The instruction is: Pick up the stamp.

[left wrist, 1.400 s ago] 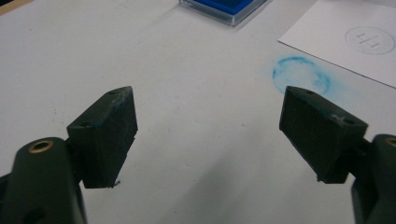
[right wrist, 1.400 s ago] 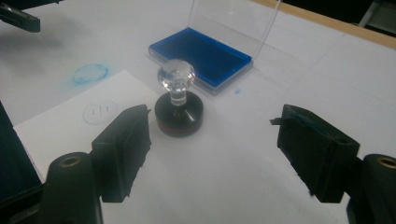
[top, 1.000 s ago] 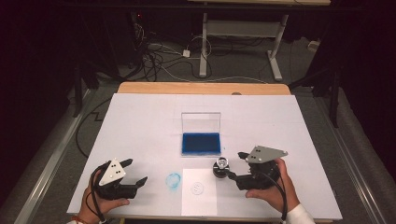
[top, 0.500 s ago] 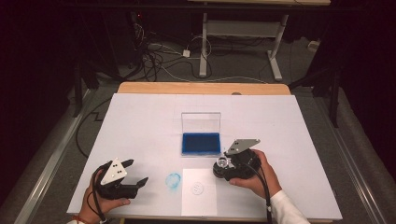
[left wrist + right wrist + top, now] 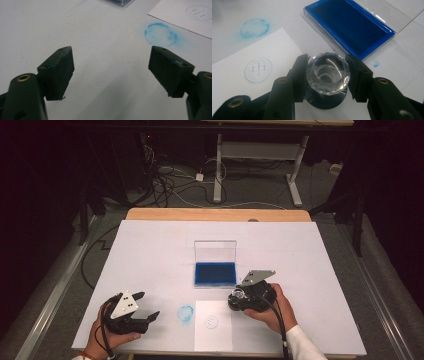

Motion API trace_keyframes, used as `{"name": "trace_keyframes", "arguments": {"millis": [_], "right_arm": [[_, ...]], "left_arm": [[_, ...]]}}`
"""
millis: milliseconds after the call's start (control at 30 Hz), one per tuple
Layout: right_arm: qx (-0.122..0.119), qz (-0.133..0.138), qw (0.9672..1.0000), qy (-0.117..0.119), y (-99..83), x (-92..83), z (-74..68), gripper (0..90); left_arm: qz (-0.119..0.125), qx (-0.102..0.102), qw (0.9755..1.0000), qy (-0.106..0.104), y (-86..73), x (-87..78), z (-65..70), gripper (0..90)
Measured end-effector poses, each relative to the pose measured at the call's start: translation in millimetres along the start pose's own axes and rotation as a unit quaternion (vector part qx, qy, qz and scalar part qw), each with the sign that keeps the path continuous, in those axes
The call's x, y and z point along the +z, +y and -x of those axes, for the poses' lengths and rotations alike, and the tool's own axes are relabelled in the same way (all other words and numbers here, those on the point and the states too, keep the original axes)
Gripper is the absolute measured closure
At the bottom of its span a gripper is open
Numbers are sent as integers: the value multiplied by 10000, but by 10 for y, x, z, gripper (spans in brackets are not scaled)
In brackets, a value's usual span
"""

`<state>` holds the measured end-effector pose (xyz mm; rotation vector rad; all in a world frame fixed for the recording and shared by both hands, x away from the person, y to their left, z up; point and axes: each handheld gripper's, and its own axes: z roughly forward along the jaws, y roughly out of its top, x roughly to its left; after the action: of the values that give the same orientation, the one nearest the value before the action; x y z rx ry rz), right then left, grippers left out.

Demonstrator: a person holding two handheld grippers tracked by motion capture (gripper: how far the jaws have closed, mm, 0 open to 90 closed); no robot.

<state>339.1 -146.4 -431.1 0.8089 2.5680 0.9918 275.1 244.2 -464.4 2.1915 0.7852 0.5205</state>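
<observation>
A stamp with a clear faceted knob (image 5: 328, 73) stands on the white table just right of a white paper sheet (image 5: 212, 340). My right gripper (image 5: 327, 60) has just been closing, and its jaws now press the knob from both sides. From above, the stamp (image 5: 238, 294) is under that gripper's grey plate, close in front of the open blue ink pad (image 5: 215, 273). The paper bears a round printed mark (image 5: 258, 69). My left gripper (image 5: 149, 304) rests at the near left; its jaws (image 5: 111, 67) have just closed a little and stand open, nothing between them.
A round blue ink smudge (image 5: 185, 313) marks the table (image 5: 150, 250) between the left gripper and the paper. The ink pad's clear lid (image 5: 215, 251) stands upright behind it. Cables and desk legs lie on the floor beyond the table's far wooden edge.
The right hand moved left and down to the stamp, and its jaws closed on the clear knob. The left hand stayed where it was.
</observation>
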Motion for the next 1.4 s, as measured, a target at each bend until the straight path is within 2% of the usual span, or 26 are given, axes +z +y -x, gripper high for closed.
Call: {"name": "trace_keyframes", "arguments": {"millis": [500,733,900,1133,1400], "right_arm": [[1,-42,10000,42,11,-1,8,569],[108,276,9995,70,36,-169,11,570],[86,415,9991,78,40,-274,-19,570],[-44,409,9991,81,40,-305,-55,570],[-25,478,9988,79,20,-361,-51,570]], "left_arm": [[-73,79,9999,-64,3,28,16,218],[-28,54,9999,-104,4,28,22,237],[4,55,9999,-97,13,23,30,226],[-3,84,9999,-98,17,28,29,226],[-35,111,9999,-88,13,37,32,226]]}}
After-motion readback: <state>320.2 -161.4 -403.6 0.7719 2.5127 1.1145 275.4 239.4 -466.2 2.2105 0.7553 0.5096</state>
